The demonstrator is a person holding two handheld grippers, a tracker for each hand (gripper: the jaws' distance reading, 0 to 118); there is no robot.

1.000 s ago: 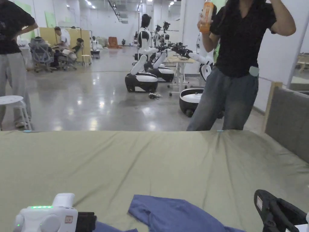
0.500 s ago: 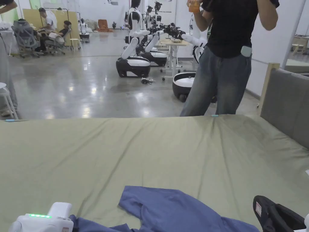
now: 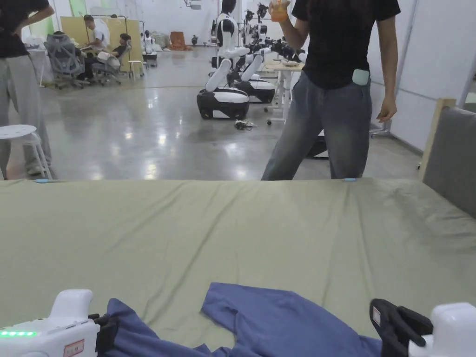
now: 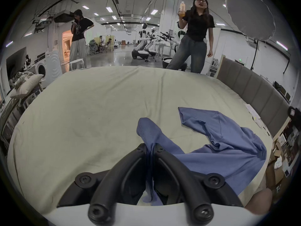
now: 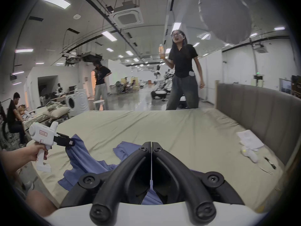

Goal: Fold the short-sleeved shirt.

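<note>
A blue short-sleeved shirt (image 3: 279, 320) lies crumpled on the near part of the olive bed sheet (image 3: 232, 232). In the head view my left gripper (image 3: 104, 325) is at the bottom left. The left gripper view has it (image 4: 150, 148) shut on a bunched edge of the shirt (image 4: 219, 148), which rises in a fold above the jaws. From the right gripper view, the left gripper (image 5: 70, 142) holds that edge up off the sheet. My right gripper (image 5: 151, 144) hovers over the shirt (image 5: 81, 156) with its jaws pressed together and nothing between the tips; it (image 3: 386, 320) sits at the bottom right.
A grey padded headboard (image 3: 451, 158) runs along the bed's right side. Papers (image 5: 249, 139) and a small white device (image 5: 249, 154) lie near it. A person (image 3: 334, 93) with an orange bottle stands at the far edge. Wheeled robots (image 3: 223, 100) and a stool (image 3: 18, 132) stand beyond.
My left gripper has raised a fold of the shirt off the sheet. The right gripper has shifted left. The person beyond the bed has lowered one arm. The head camera has moved.
</note>
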